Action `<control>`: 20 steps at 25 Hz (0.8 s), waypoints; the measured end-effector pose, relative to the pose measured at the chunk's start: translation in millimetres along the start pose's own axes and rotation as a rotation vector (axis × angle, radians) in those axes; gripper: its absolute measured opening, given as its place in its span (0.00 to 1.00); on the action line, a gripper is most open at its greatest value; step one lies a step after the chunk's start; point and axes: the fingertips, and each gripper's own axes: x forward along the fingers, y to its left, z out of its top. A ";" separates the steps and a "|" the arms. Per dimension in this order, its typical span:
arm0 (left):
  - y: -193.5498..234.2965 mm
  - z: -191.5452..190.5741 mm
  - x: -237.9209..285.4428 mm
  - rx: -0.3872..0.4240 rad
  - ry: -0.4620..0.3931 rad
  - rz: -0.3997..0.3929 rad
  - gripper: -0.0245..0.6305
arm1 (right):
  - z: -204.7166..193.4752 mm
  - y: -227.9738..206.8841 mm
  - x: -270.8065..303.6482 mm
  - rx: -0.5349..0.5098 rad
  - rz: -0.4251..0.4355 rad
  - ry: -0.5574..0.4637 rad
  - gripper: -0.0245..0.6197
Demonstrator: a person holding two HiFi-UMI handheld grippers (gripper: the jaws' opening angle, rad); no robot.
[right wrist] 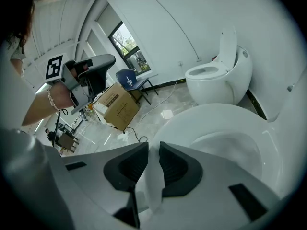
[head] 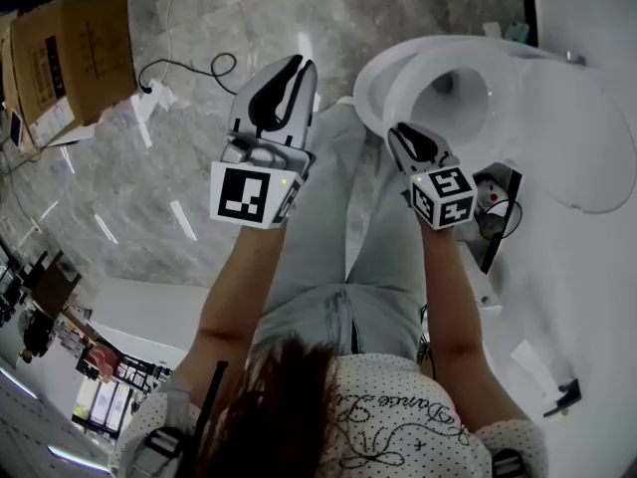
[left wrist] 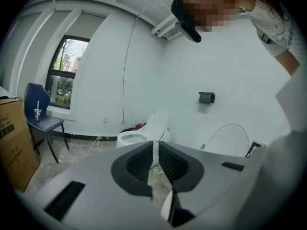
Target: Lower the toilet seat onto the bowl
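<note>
My right tool is clamped on the front rim of the white toilet seat, which seems tilted just above the bowl. My left tool is closed, empty and held aside. I should ease the seat down slowly rather than drop it.

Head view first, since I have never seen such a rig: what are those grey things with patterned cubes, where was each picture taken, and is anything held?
There is no robot: a person holds a hand-operated claw in each hand, and the patterned cubes are part of them. The head view comes from a camera on the person's head, looking down. The other two views come from cameras riding on each claw, looking along its jaws. The left claw is raised, shut and empty. The right claw is closed on the rim of the white toilet seat. A cardboard box sits on the marble floor, and a second toilet stands further back.
</note>
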 end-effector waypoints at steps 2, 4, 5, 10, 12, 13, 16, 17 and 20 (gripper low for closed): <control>3.8 -7.9 -1.5 -0.003 0.006 0.017 0.09 | -5.8 -1.0 12.3 -0.018 0.003 0.025 0.17; 8.1 -14.5 -4.0 -0.009 0.011 0.035 0.09 | -11.4 -1.9 23.9 -0.047 -0.004 0.063 0.16; 10.4 -17.5 -5.5 -0.011 0.014 0.044 0.09 | -14.2 -2.1 29.5 -0.061 -0.008 0.083 0.16; 22.1 -32.5 -12.4 -0.018 0.033 0.073 0.09 | -27.9 -4.9 56.5 -0.095 -0.009 0.140 0.15; 25.7 -37.4 -13.5 -0.019 0.039 0.080 0.07 | -32.3 -7.7 65.5 -0.103 -0.010 0.166 0.14; 27.7 -39.2 -14.2 -0.020 0.041 0.083 0.07 | -34.4 -8.8 69.9 -0.109 -0.012 0.178 0.13; 34.7 -45.4 -18.8 -0.035 0.049 0.096 0.07 | -41.7 -9.6 83.5 -0.120 -0.013 0.210 0.12; 37.5 -48.0 -20.4 -0.040 0.051 0.102 0.07 | -44.7 -10.1 88.2 -0.124 -0.011 0.221 0.11; 45.5 -56.0 -23.2 -0.044 0.055 0.123 0.07 | -55.3 -14.3 104.3 -0.139 -0.002 0.256 0.08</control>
